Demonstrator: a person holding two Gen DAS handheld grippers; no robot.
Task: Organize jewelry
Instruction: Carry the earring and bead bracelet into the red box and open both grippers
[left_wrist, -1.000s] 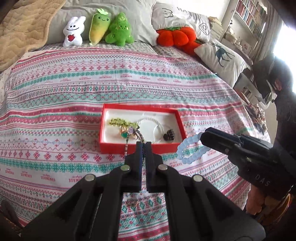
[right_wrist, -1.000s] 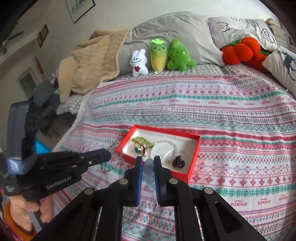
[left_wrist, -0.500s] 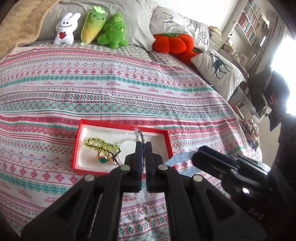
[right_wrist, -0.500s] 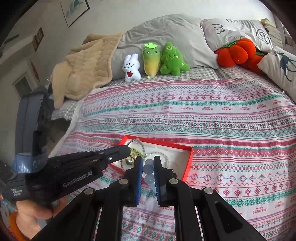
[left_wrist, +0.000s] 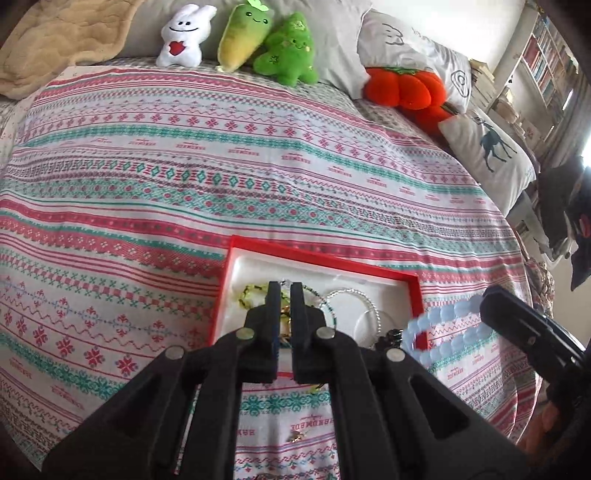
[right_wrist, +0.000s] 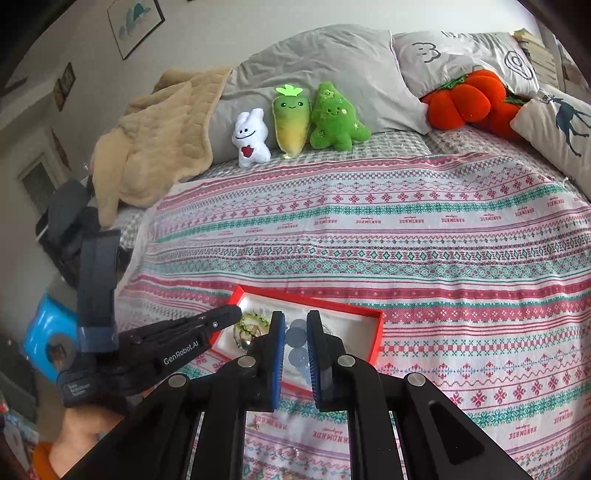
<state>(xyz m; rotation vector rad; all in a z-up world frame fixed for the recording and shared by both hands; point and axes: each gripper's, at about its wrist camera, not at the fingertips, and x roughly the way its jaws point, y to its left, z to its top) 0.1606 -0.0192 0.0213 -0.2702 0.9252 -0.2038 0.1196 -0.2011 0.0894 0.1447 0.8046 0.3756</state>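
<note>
The left wrist view looks down over a red box (left_wrist: 321, 258) with a white lining that lies on a striped bedspread (left_wrist: 184, 166). The left gripper (left_wrist: 284, 291) hangs over the box's near left part, its jaws almost together with only a thin slit between them; whether the dark beaded chain (left_wrist: 325, 314) lying just beyond the tips is pinched I cannot tell. In the box lie a green bead bracelet (left_wrist: 249, 293), a clear bead bracelet (left_wrist: 364, 302) and a small dark piece (left_wrist: 391, 338) at the near right corner. At the right, the right gripper (left_wrist: 487, 299) holds a pale blue bead bracelet (left_wrist: 443, 332) that hangs over the box's right rim. In the right wrist view the same gripper (right_wrist: 296, 321) has its blue-lined jaws narrow and pressed on the blue beads (right_wrist: 297, 338), above the near edge of the box (right_wrist: 332, 301). The left gripper (right_wrist: 236, 314) reaches in from the left with its tip over the box's left end, beside the green bracelet (right_wrist: 255, 319). Three plush toys (right_wrist: 299, 122) stand at the head of the bed against a grey pillow (right_wrist: 332, 59).
</note>
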